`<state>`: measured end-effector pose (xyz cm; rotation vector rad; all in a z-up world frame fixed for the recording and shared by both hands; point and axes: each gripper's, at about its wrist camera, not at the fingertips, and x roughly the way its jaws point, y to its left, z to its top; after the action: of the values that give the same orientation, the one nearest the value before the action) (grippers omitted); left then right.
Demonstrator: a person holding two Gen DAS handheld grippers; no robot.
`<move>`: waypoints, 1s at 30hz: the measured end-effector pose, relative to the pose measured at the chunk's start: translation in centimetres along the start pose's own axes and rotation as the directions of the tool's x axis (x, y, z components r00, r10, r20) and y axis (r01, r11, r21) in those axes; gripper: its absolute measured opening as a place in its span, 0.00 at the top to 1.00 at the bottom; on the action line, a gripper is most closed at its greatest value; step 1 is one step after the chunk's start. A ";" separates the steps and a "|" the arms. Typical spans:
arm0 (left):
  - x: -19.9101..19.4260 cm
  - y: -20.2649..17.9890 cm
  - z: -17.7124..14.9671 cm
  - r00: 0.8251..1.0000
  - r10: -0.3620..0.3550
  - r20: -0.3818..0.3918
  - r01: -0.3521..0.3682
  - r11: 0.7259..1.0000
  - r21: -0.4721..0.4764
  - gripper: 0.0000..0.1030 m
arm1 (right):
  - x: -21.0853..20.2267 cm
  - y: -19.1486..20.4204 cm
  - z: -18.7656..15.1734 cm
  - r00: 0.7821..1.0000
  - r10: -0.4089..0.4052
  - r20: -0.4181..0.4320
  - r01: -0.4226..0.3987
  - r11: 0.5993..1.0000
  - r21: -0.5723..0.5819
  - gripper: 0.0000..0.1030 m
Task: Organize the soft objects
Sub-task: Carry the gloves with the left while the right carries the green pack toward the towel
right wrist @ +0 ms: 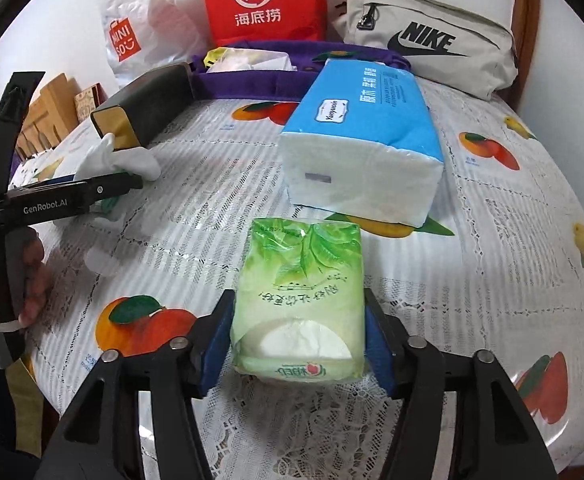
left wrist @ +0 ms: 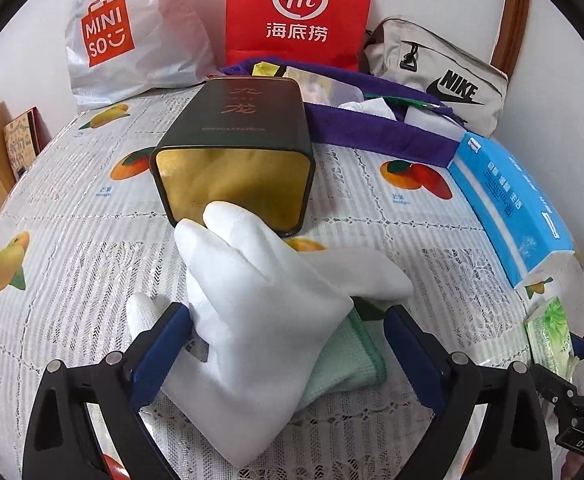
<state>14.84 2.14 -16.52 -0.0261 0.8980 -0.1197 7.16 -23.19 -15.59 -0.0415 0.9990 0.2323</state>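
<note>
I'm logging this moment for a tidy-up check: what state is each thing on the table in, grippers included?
white glove: lying loose between open jaws, on the green cloth.
green cloth: flat under the glove.
dark tin: on its side, gold end facing the camera.
green tissue pack: between the right gripper's pads, top opened.
blue tissue pack: sealed, lying flat.
left gripper: open.
right gripper: grip unclear.
</note>
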 end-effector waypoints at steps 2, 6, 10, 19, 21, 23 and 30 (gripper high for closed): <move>0.2 -0.3 0.0 1.000 0.025 -0.009 -0.024 1.000 0.018 0.06 | 0.1 0.1 0.1 1.000 0.004 0.000 -0.004 1.000 0.007 0.35; 0.2 -0.6 0.0 0.999 0.044 -0.014 -0.043 0.999 0.030 0.06 | 0.3 0.4 0.1 1.000 -0.010 0.003 0.010 1.000 0.010 0.33; -0.3 -0.3 0.0 0.998 0.069 0.002 -0.069 0.998 0.013 0.33 | 0.3 0.3 0.3 1.000 -0.009 -0.001 0.009 1.000 0.028 0.38; -1.4 1.3 0.2 0.998 -0.060 -0.033 0.059 0.997 -0.040 0.82 | -0.1 -2.1 0.5 0.998 0.066 0.000 -0.066 0.990 0.125 0.50; -1.6 1.5 0.1 0.996 -0.071 -0.046 0.068 0.996 -0.050 0.85 | -0.1 -2.0 0.4 0.998 0.059 0.005 -0.060 0.992 0.114 0.50; -1.8 1.5 -0.1 0.997 -0.059 -0.052 0.056 0.997 -0.043 0.86 | 0.0 -1.9 0.4 0.999 0.053 0.007 -0.054 0.993 0.104 0.50; -2.6 1.2 -0.7 0.997 -0.044 -0.061 0.042 0.998 -0.036 0.86 | 0.2 -1.9 0.6 0.999 0.042 0.002 -0.042 0.995 0.096 0.49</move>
<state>12.80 3.64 -14.99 -0.0741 0.9615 -0.1460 8.18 -24.97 -15.54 0.0670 1.0110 0.2231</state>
